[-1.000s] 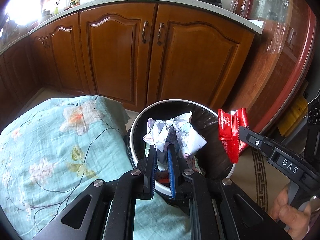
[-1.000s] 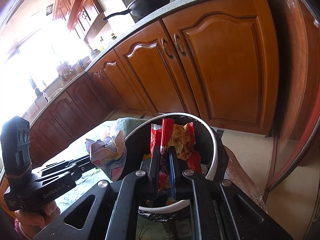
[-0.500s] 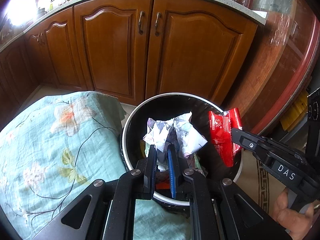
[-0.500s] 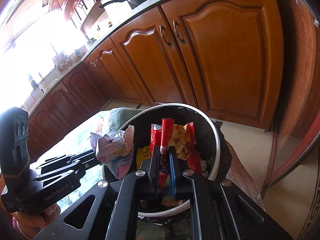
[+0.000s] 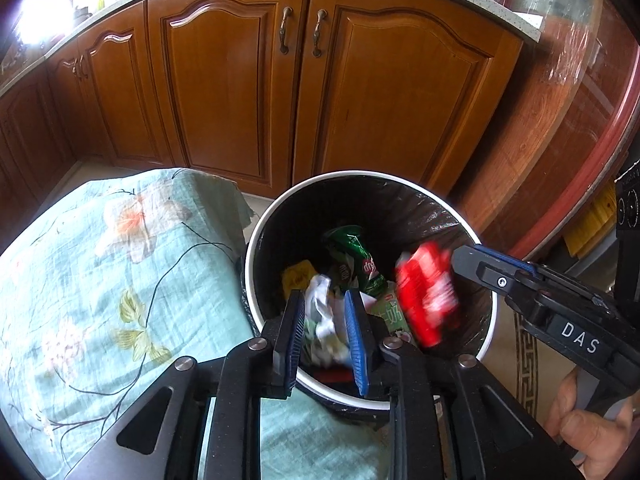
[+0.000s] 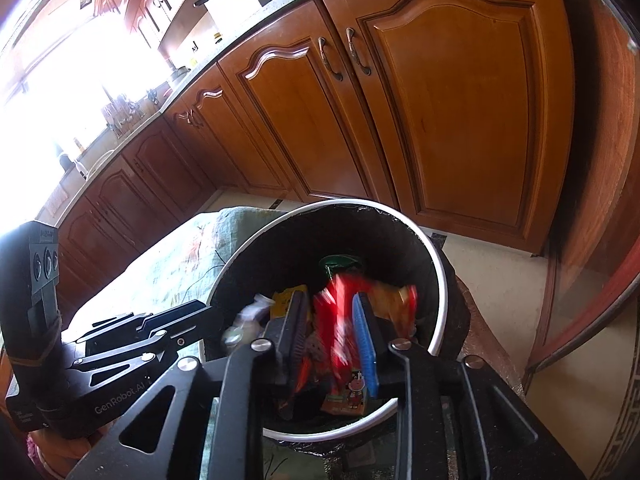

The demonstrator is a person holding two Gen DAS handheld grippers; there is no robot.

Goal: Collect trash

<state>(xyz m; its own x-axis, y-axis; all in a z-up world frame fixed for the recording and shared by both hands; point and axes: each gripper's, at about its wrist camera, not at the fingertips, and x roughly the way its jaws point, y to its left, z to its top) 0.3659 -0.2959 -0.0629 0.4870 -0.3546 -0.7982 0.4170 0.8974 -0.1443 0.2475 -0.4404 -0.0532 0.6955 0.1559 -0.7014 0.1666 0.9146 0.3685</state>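
Observation:
A round white-rimmed bin (image 5: 256, 248) with a black liner stands beside the cloth-covered table; it also shows in the right wrist view (image 6: 438, 280). My left gripper (image 5: 325, 336) is open over the bin, and the crumpled white paper (image 5: 322, 312) drops, blurred, between its fingers. My right gripper (image 6: 334, 340) is open over the bin, and the red wrapper (image 6: 340, 328) falls, blurred, between its fingers; the wrapper also shows in the left wrist view (image 5: 428, 292). A green packet (image 5: 358, 258) and other wrappers lie inside the bin.
A table with a pale green floral cloth (image 5: 100, 280) lies left of the bin. Wooden kitchen cabinets (image 5: 304, 92) stand behind it. A wooden door frame (image 5: 560, 140) is at the right. Each gripper sees the other close by over the bin.
Both grippers have opened. The crumpled paper and the red wrapper have left the fingers and are falling into the bin. Both views have tilted further down toward the bin.

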